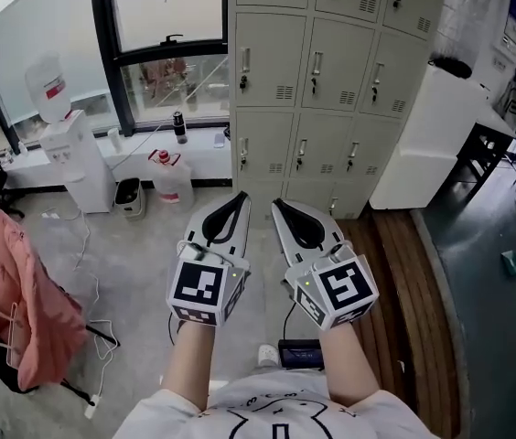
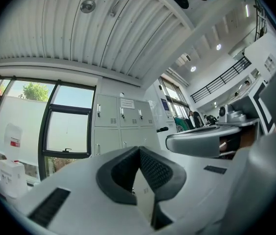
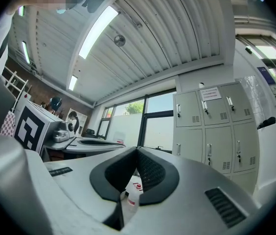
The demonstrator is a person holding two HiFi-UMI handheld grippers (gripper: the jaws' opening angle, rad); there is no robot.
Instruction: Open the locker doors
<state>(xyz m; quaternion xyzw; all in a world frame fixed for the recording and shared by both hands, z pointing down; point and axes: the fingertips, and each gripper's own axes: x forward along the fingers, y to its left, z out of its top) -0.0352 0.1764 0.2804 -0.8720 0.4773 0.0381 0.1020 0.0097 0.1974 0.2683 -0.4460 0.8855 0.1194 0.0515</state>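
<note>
Lockers (image 1: 317,71) in 3 columns, 2 grippers (image 1: 241,197) (image 1: 276,204)

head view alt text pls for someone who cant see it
A person holds the left gripper and the right gripper side by side, both with jaws shut and empty, pointing at a bank of grey lockers whose visible doors are all closed. A water dispenser stands at left, and a pink cloth hangs lower left.
</note>
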